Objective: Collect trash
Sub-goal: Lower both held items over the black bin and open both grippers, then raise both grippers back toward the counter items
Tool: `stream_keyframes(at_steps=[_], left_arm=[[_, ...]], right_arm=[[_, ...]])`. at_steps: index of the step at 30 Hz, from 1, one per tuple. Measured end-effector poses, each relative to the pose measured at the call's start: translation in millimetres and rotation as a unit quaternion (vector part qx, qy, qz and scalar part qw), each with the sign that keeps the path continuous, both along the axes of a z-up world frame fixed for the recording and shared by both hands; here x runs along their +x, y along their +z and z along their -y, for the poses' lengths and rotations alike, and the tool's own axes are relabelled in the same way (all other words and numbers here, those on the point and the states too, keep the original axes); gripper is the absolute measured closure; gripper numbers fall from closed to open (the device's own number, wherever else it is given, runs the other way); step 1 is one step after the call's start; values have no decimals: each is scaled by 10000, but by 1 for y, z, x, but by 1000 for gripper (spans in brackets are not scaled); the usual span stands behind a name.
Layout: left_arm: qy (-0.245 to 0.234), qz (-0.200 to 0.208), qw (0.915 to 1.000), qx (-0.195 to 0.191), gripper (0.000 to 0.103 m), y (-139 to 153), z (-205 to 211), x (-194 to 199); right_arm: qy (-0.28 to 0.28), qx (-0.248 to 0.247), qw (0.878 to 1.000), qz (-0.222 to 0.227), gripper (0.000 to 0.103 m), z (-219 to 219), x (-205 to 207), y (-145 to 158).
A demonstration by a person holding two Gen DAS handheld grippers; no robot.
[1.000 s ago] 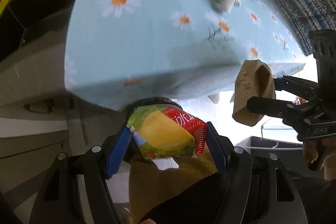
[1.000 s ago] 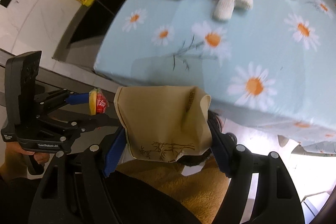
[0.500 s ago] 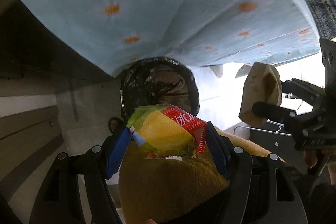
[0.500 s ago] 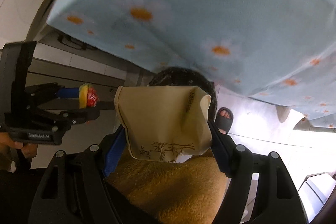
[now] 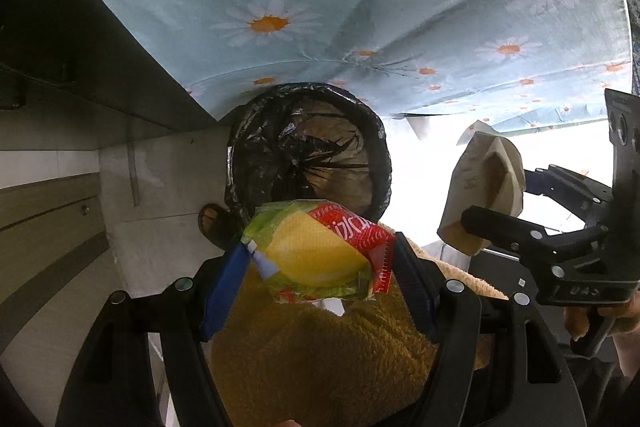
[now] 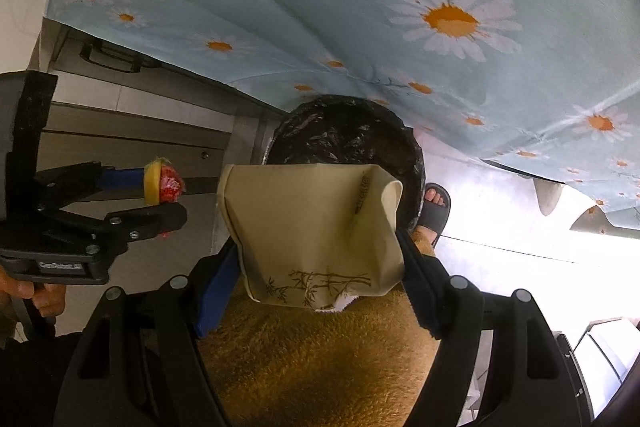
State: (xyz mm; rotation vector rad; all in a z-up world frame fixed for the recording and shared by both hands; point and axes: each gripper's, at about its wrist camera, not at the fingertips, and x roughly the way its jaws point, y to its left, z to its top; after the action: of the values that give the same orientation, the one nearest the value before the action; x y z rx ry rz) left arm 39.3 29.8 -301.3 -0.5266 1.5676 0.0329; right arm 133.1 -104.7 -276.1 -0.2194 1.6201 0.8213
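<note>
My left gripper (image 5: 320, 267) is shut on a crumpled red, yellow and green snack wrapper (image 5: 320, 251), held above the near rim of a round bin lined with a black bag (image 5: 308, 155). My right gripper (image 6: 320, 247) is shut on a beige paper bag with a bamboo print (image 6: 308, 227), held over the same bin (image 6: 348, 135). Each gripper shows in the other's view: the right one with its beige bag (image 5: 480, 187) at right, the left one with the wrapper (image 6: 164, 185) at left.
The blue daisy tablecloth (image 5: 360, 7) hangs over the table edge just above and behind the bin. A foot in a dark sandal (image 6: 434, 205) stands next to the bin. Grey cabinet fronts (image 5: 48, 219) are at left. A mustard-coloured fleece (image 5: 328, 359) lies below both grippers.
Both grippers have dropped from table height to below the table edge and closer to the bin, each still holding its piece of trash. The tabletop items have left the view.
</note>
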Motion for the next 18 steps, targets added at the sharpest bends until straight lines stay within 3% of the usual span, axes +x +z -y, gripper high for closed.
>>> stream_keyframes(at_steps=[1,3,4,7,18], left_arm=[[22,-16,10000,6,33,-2,-1,0],[89,-53,9999,30,9,-3,-2,1],[110,-9,9999,33,6,-2,-2,1],[152,-23,9999,67,7,-2,-3,1],[337,98,9992,167,7,12,-10,-2]], right_arm=[[0,17,10000,-24,27,0,-1,1],[-68,10,10000,22,17,1,2,5],[-119,11,9999,41,14,1,2,5],[-244,102,9996,-101,14,4,5,5],[-191,315,9993,33,14,8,3,29]])
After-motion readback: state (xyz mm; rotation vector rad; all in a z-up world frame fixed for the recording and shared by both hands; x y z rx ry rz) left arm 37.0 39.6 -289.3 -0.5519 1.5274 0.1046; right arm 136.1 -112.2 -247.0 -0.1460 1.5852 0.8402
